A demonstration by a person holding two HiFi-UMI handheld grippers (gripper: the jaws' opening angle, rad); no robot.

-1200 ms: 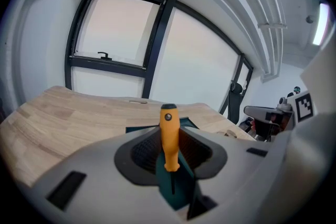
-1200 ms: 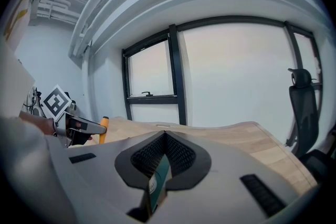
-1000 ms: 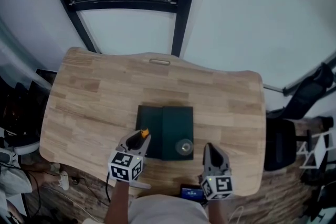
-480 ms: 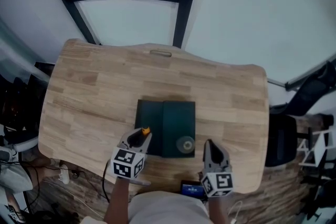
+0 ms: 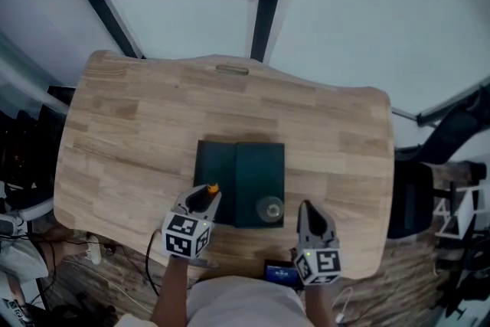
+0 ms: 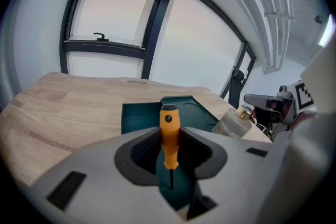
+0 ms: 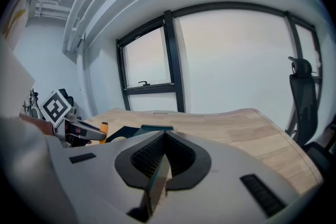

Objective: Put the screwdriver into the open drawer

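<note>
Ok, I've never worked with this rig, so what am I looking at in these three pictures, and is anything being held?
No robot here: a person holds a pair of tongs in each hand. One picture comes from a camera on their head, looking down; the other two cameras ride on the tools. On the wooden table sits a dark green box with its drawer open, and a small gold-capped bottle at its near corner. The left tongs grip an orange screwdriver; the right tongs are shut and empty.
</note>
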